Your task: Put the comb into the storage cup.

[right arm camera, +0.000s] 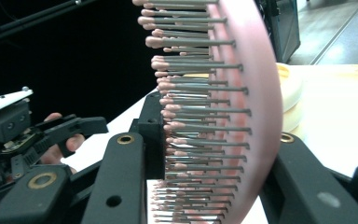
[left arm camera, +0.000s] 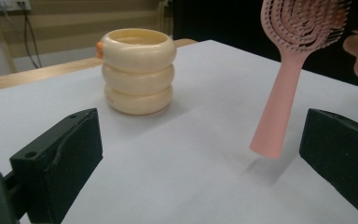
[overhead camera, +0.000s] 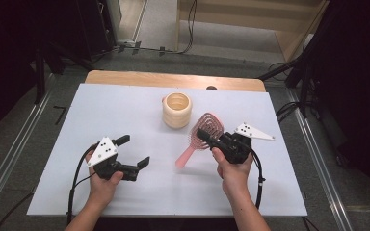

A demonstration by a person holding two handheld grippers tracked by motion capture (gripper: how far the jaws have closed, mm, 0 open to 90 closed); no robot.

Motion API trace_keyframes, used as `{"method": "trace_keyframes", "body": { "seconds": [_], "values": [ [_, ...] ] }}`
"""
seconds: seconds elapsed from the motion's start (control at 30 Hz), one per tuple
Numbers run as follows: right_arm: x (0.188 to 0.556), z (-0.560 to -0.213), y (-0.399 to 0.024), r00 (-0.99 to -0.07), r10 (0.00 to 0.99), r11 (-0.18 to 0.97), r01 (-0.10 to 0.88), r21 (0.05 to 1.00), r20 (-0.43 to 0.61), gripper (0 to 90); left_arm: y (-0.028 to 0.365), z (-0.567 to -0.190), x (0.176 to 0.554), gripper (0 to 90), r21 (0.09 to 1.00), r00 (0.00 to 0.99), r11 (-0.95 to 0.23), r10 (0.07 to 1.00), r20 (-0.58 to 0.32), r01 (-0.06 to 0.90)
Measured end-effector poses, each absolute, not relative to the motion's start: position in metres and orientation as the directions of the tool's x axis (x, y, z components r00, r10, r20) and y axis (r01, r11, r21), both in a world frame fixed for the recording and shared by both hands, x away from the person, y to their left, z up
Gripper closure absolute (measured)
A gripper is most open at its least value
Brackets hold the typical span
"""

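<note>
A pink hairbrush (overhead camera: 198, 139) hangs tilted in the air, its handle (left arm camera: 278, 105) pointing down with the tip just above the white table (overhead camera: 125, 103). My right gripper (overhead camera: 207, 136) is shut on the brush head (right arm camera: 242, 102), one jaw against the bristles and one against the curved back. A cream cup (overhead camera: 177, 109) made of three stacked rings stands upright behind the brush, in the middle of the table. My left gripper (overhead camera: 136, 151) rests open to the left of the handle with nothing between its jaws. In its own view the cup (left arm camera: 139, 70) is ahead and the handle to the right.
The white sheet covers a wooden table whose far edge (overhead camera: 173, 79) shows behind the cup. Dark stands and cables (overhead camera: 294, 72) surround the table on the floor. The other hand's gripper (right arm camera: 51, 135) shows beyond the bristles.
</note>
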State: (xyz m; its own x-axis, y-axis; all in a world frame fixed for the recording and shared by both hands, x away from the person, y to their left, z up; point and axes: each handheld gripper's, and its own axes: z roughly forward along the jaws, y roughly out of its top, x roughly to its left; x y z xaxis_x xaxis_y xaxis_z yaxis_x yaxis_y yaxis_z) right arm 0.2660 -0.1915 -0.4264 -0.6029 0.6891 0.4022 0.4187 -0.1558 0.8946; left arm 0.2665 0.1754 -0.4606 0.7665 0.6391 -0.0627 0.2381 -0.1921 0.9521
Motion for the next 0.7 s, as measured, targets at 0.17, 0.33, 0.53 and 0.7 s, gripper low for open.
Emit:
{"method": "trace_keyframes", "body": {
  "seconds": [0.17, 0.33, 0.53, 0.7],
  "values": [
    [0.268, -0.425, -0.192, -0.599, 0.692, -0.154, 0.422, 0.893, 0.403, 61.7, 0.195, -0.465, 0.262, 0.0, 0.95, 0.743, -0.186, 0.666, -0.067, 0.252],
    [0.27, -0.424, -0.195, -0.595, 0.692, -0.161, 0.424, 0.891, 0.408, 61.7, 0.214, -0.467, 0.256, 0.0, 0.951, 0.723, -0.185, 0.689, -0.055, 0.249],
    [0.27, -0.418, -0.195, -0.616, 0.692, -0.133, 0.404, 0.905, 0.376, 61.8, 0.232, -0.47, 0.251, 0.0, 0.952, 0.71, -0.166, 0.701, -0.069, 0.256],
    [0.27, -0.412, -0.193, -0.624, 0.694, -0.114, 0.395, 0.911, 0.358, 61.8, 0.244, -0.474, 0.249, 0.0, 0.949, 0.693, -0.165, 0.717, -0.07, 0.267]
  ]
}}
